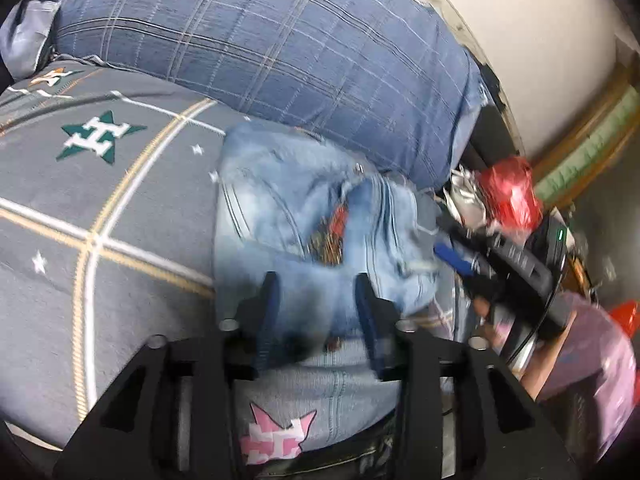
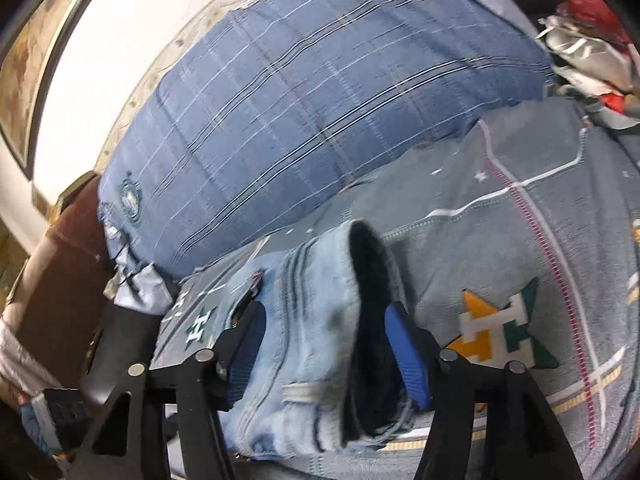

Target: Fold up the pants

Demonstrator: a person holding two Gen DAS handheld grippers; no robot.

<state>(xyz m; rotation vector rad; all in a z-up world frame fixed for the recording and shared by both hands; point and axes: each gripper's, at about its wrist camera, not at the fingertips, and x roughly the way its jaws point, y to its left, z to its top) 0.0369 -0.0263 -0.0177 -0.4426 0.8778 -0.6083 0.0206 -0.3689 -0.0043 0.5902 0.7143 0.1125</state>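
Bedspread (image 1: 100, 208) carries the pants (image 1: 296, 216) — I hold both grippers released, fingers (image 2: 404, 340) straddling denim, right gripper (image 2: 324, 344) at the hem.

Home bedroom: bed with grey star-print sheet (image 1: 120, 208), big blue plaid pillow (image 1: 260, 60) against white wall (image 1: 540, 40), cluttered bedside heap (image 1: 508, 200), framed picture (image 2: 24, 80) on wall.

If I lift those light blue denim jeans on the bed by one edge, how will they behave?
The light blue denim jeans will probably sag and unfold: they already lie in soft rumpled layers on the grey patterned bedspread. The thick stacked folds and seams suggest some weight. Sliding seems unlikely, since cloth rests on cloth.
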